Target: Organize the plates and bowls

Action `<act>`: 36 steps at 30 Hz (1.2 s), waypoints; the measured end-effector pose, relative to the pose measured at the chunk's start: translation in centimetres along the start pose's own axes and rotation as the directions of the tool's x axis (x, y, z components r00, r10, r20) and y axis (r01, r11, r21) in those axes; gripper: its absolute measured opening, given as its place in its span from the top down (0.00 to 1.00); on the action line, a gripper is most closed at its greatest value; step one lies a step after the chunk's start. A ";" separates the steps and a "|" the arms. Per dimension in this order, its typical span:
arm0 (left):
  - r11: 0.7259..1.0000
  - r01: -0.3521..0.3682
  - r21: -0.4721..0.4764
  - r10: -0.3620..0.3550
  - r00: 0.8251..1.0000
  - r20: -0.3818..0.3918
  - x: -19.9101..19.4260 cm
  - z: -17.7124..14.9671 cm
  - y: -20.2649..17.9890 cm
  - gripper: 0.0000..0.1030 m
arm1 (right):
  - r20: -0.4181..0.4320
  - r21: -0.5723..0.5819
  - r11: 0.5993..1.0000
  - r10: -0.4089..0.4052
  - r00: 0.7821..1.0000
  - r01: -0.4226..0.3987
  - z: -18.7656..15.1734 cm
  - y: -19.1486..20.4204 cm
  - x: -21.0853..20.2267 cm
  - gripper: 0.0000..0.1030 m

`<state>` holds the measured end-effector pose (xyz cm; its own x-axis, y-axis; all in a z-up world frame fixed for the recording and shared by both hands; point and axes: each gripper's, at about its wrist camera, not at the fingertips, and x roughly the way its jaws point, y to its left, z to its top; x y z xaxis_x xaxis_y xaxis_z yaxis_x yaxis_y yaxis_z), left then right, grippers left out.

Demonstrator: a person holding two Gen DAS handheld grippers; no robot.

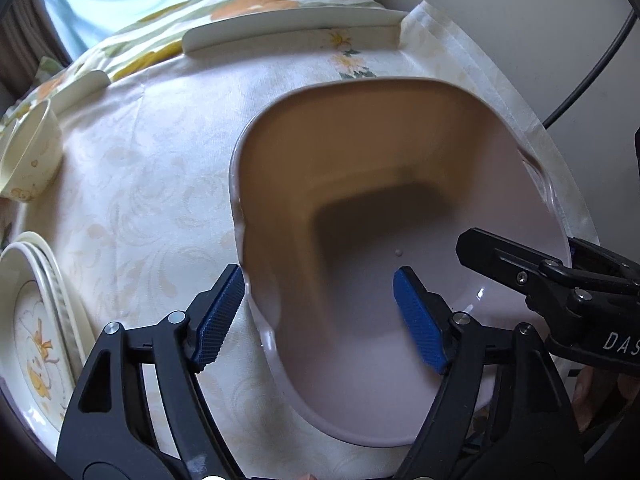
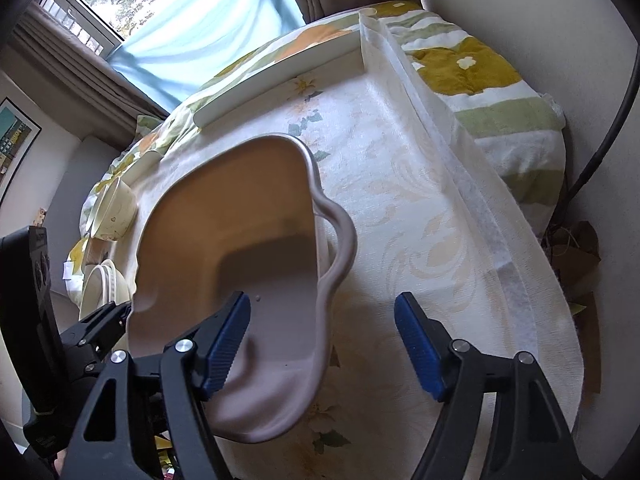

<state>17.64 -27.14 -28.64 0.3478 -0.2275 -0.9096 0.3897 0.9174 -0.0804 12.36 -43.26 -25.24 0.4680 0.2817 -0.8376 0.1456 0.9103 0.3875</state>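
A large pale mauve baking dish [image 1: 400, 160] with wavy handles sits on the cream tablecloth. My left gripper [image 1: 320, 280] is open and straddles the dish's left rim, one blue pad outside and the other inside; neither pad presses on it. In the right wrist view my right gripper [image 2: 324, 302] is open over the same dish [image 2: 240, 200], its left pad inside and its right pad over the cloth, with the right handle between them. Across the dish, one of the right gripper's fingers [image 1: 492, 254] reaches over the rim.
A small cream bowl [image 1: 28, 160] lies tilted at the left. A stack of flowered plates [image 1: 36, 320] sits near the left front. A long white platter [image 1: 288, 28] lies at the back. The table's right edge [image 2: 520, 264] drops off beside a wall and a black cable.
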 end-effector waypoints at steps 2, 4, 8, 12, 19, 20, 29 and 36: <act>1.000 -0.001 -0.005 0.001 1.000 -0.001 -0.2 -0.2 0.1 0.27 | 0.003 0.007 1.000 -0.003 1.000 0.003 0.0 -0.1 -0.3 0.32; 1.000 0.001 -0.007 -0.001 1.000 -0.003 -0.5 -0.2 0.2 0.27 | 0.011 0.012 1.000 -0.005 1.000 0.005 0.1 -0.1 -0.7 0.32; 1.000 -0.003 -0.005 0.003 1.000 0.005 -1.7 -0.3 0.2 0.27 | 0.044 0.011 1.000 -0.020 0.999 0.020 0.8 -0.1 -2.4 0.32; 1.000 -0.022 -0.010 0.022 1.000 0.022 -3.4 -0.5 0.7 0.27 | 0.080 -0.005 0.998 -0.054 0.995 0.055 1.4 0.2 -4.7 0.32; 0.996 -0.049 -0.071 0.058 0.991 0.122 -10.7 -1.5 3.5 0.27 | 0.159 -0.180 0.982 -0.027 0.987 0.056 2.8 4.7 -9.3 0.32; 0.994 -0.061 -0.085 0.073 0.987 0.146 -12.0 -1.5 4.2 0.27 | 0.167 -0.210 0.977 0.008 0.986 0.028 3.1 5.7 -9.5 0.32; 0.934 -0.228 -0.276 0.302 0.915 0.266 -19.8 -0.7 14.2 0.01 | 0.195 -0.473 0.873 0.240 0.951 -0.123 5.3 16.9 -8.5 0.02; 0.919 -0.160 -0.361 0.264 0.929 0.260 -20.5 0.4 24.2 0.01 | 0.089 -0.555 0.826 0.179 0.980 -0.100 7.0 25.5 -3.1 0.02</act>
<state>20.31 -0.41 -11.76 0.6480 -0.0540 -0.7597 -0.0055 0.9971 -0.0755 20.70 -23.08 -10.04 0.5621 0.4118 -0.7173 -0.4106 0.8918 0.1902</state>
